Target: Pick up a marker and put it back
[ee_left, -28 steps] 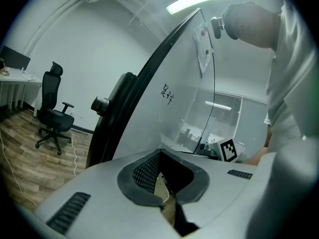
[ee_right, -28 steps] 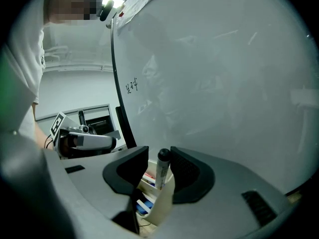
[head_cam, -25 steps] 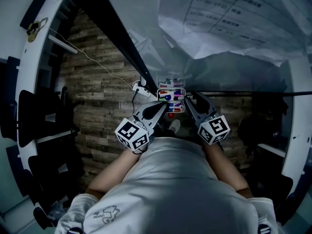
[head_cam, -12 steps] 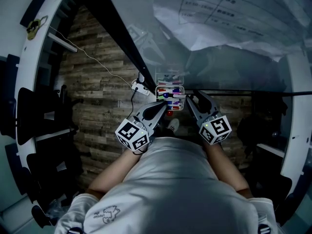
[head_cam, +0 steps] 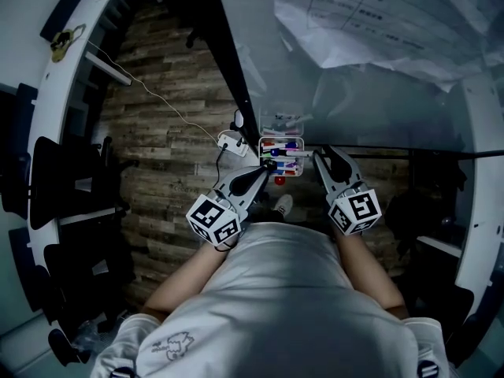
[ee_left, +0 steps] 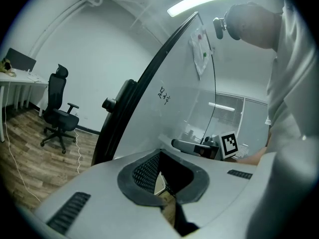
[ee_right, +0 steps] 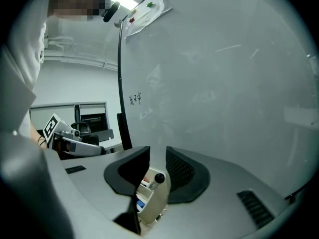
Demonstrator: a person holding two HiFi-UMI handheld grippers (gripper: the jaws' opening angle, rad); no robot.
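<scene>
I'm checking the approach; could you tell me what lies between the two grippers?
In the head view, the marker tray lies between the left gripper and right gripper. The right gripper's fingers are closing with the tray's end between them, untouched.

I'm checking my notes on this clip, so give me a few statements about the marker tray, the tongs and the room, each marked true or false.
1. The tray holds markers of several colours. True.
2. The right tongs are clamped on a marker. False: they are apart and closing, with the tray showing between them and nothing gripped.
3. An office chair stands on the wood floor. True.
4. The whiteboard is completely blank. False: it has a bit of handwriting on it.
</scene>
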